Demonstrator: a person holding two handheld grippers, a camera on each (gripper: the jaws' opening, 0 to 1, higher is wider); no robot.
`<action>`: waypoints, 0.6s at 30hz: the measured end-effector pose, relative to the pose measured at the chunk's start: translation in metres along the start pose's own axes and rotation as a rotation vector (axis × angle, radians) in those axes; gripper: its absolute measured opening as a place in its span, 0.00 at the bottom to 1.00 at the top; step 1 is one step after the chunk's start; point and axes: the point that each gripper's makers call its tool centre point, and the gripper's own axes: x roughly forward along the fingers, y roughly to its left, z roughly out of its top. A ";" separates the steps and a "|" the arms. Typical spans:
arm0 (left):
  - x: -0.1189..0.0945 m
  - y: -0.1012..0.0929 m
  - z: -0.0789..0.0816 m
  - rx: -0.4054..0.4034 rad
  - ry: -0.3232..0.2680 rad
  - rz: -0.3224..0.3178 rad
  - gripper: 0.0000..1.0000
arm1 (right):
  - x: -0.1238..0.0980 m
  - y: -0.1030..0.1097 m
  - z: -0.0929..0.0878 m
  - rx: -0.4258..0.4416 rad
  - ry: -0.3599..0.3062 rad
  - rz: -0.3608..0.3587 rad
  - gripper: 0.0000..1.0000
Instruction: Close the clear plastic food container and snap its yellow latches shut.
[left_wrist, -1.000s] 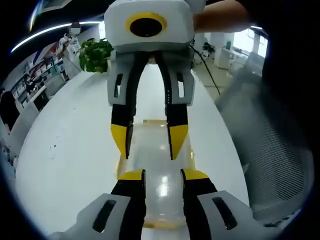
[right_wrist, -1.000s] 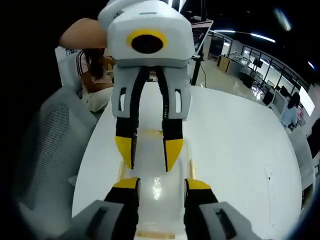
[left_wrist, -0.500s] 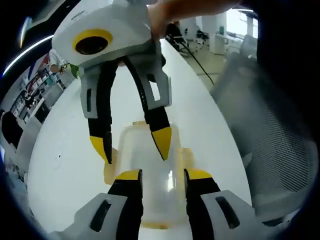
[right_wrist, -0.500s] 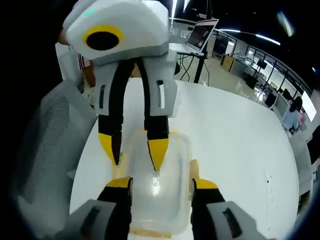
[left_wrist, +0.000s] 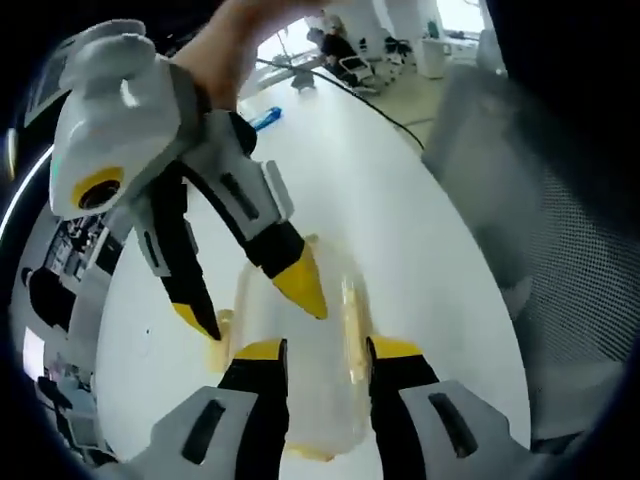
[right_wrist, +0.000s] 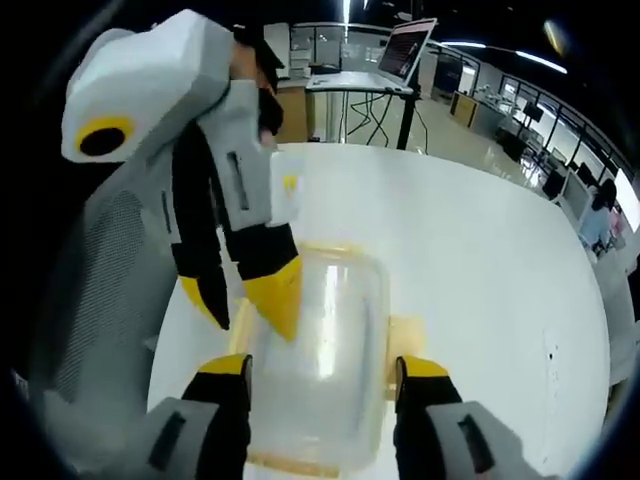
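The clear plastic container (left_wrist: 330, 300) lies on the white table (left_wrist: 400, 220) with its lid down and yellow latches along its sides. My left gripper (left_wrist: 327, 352) is open just above its near end. My right gripper (left_wrist: 248, 303) reaches in from the upper left, leaning, with one yellow fingertip (left_wrist: 300, 285) over the lid and the other by the left-side latch (left_wrist: 220, 325). In the right gripper view, the container (right_wrist: 335, 330) sits between the open jaws of my right gripper (right_wrist: 323, 368), a yellow latch (right_wrist: 405, 335) sticks out on its right, and the left gripper (right_wrist: 240, 298) leans over its far left corner.
A grey mesh chair (left_wrist: 540, 250) stands close to the table edge, also seen as the chair (right_wrist: 90, 290) in the right gripper view. A laptop on a stand (right_wrist: 405, 50) is beyond the table. A small blue item (left_wrist: 262, 120) lies far up the table. A hand (left_wrist: 240, 40) holds the right gripper.
Both grippers have rolled and tilted, so each now sees the other leaning in from the upper left instead of straight ahead. The container stays put on the table.
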 end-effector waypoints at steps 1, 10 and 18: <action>0.001 -0.001 -0.001 0.002 0.009 0.004 0.28 | 0.001 0.000 0.000 -0.021 0.004 0.001 0.58; 0.006 -0.006 -0.008 0.025 0.045 0.032 0.28 | 0.006 -0.004 -0.001 -0.048 0.050 0.062 0.59; 0.008 0.000 -0.009 0.015 0.053 0.066 0.28 | 0.012 -0.004 -0.004 0.003 0.066 0.166 0.60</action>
